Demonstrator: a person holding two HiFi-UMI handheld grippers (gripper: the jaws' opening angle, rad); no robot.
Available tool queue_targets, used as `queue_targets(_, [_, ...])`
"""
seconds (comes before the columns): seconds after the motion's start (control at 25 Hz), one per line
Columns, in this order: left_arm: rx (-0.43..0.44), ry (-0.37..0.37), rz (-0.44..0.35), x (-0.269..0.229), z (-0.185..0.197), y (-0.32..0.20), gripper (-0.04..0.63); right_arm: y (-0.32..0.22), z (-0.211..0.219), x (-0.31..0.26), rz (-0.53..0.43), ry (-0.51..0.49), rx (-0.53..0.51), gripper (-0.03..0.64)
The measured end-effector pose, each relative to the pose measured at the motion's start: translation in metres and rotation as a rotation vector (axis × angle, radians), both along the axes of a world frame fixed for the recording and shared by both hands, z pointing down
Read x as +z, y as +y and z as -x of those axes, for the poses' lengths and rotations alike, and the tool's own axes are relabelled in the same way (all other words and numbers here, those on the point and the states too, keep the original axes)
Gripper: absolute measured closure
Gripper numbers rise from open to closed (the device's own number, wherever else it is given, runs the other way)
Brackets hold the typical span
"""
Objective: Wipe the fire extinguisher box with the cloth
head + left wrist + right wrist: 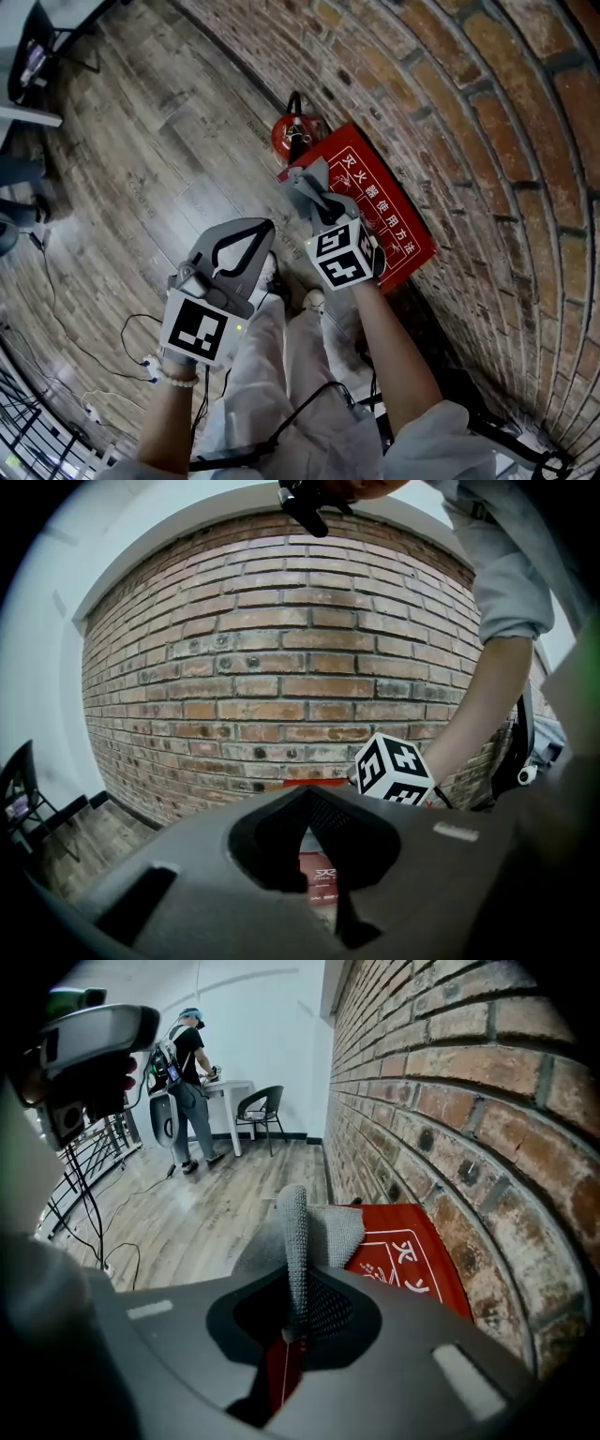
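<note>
In the head view, the red fire extinguisher box (380,220) lies flat on the wooden floor (169,141), against the foot of the brick wall (450,103). An extinguisher (295,136) stands just past its far end. Our right gripper (323,208) hangs over the box's lid with the grey cloth (302,180) bunched at its tip. Our left gripper (262,230) is held back over the floor.

In the left gripper view, the jaws meet at their tips with nothing between them.

In the right gripper view, the jaws are clamped on a fold of the cloth, which rises in front of the red lid. We cannot tell whether it touches.

We judge that wiping is in hand or just beginning. The next move calls for pressing the cloth flat and sweeping it along the lid.
</note>
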State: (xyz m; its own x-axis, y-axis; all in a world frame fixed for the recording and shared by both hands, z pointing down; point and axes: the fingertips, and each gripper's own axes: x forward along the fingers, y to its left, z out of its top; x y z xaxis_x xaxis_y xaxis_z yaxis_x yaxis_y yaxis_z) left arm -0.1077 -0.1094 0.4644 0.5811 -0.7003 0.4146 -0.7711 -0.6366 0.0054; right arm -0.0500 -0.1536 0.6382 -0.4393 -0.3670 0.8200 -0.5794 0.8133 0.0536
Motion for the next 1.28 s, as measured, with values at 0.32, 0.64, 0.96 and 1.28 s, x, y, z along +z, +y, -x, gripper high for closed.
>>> queue_targets(0.32, [0.003, 0.000, -0.003, -0.003, -0.011, 0.001, 0.597, 0.015, -0.024, -0.001, 0.004, 0.005, 0.006, 0.597])
queue_targets(0.64, [0.025, -0.006, -0.001, -0.003, -0.027, 0.003, 0.597, 0.035, -0.051, 0.000, 0.012, 0.007, 0.011, 0.597])
queue_targets(0.96, [0.047, -0.003, -0.005, -0.005, -0.043, 0.006, 0.597, 0.057, -0.078, -0.001, 0.023, 0.011, 0.012, 0.597])
queue_targets(1.28, [0.060, -0.002, -0.003, -0.005, -0.054, 0.010, 0.597, 0.081, -0.103, 0.001, 0.035, 0.027, 0.026, 0.597])
